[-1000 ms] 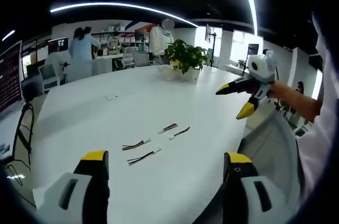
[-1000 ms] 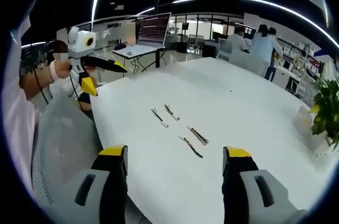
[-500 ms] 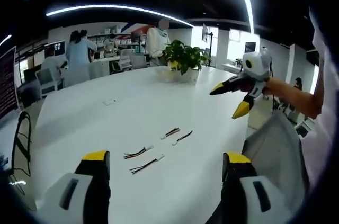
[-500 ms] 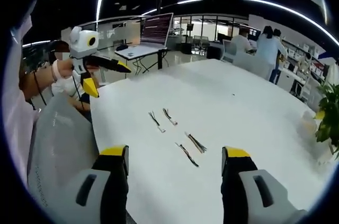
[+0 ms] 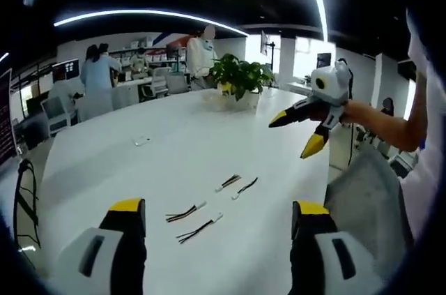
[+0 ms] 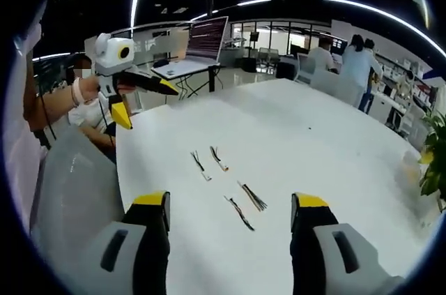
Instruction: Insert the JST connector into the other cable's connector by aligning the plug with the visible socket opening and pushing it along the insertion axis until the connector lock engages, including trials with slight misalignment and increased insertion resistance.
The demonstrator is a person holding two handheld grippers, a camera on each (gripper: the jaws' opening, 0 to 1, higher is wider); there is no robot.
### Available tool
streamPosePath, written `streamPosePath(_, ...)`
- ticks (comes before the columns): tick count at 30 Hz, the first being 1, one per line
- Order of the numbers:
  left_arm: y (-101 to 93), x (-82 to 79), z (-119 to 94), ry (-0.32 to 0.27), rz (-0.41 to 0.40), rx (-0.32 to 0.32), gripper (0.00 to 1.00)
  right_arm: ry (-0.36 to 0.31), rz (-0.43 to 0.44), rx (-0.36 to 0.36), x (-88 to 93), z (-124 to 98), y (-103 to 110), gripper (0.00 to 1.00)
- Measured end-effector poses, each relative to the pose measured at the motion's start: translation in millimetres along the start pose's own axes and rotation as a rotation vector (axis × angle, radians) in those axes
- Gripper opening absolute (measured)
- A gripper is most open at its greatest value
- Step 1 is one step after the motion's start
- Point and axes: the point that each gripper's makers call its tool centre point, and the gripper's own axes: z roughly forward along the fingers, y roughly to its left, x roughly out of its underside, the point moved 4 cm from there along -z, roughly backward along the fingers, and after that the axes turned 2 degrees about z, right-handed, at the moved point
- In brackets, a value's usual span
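So both grippers are up in the air with nothing in them: the left gripper [image 5: 212, 239] has its yellow-tipped jaws spread wide, and so does the right gripper [image 6: 230, 239]; each one also pops up in the other's view, jaws visibly apart, out by the table's edge. The stuff to mate is four short wire pigtails with small white JST plastic ends, lying on the big white tabletop [image 5: 174, 148] in two loose pairs, well apart from both tools. In the left gripper view the near pair [image 5: 194, 220] sits just above the jaws, with the far pair [image 5: 237, 185] a bit beyond it. My guess on handling: these weigh basically nothing, the thin wires are floppy and will swing or twist if you grab them mid-length, and the little housings are slick and easy to crush or skate across the smooth top. I'd pinch each one on the housing body or right behind it, never on the wires, leaving the mating face free. The right gripper view has a laptop [image 6: 204, 40] on a side desk behind the cables [image 6: 230, 187]; the left gripper view instead catches a leafy green potted plant [image 5: 240, 75] at the far end, plus people standing in the office behind.
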Motion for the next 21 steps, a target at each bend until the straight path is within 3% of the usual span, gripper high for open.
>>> streamPosePath(17, 12.7, 8.1, 24.6, 0.025, -0.002, 0.020, 0.84, -0.001, 0.007, -0.043, 3.3, 20.8, -12.0, 0.67)
streamPosePath(21, 15.5, 9.8, 32.5, 0.026, -0.010, 0.035, 0.84, -0.021, 0.071, -0.092, 6.6, 26.2, -11.3, 0.67)
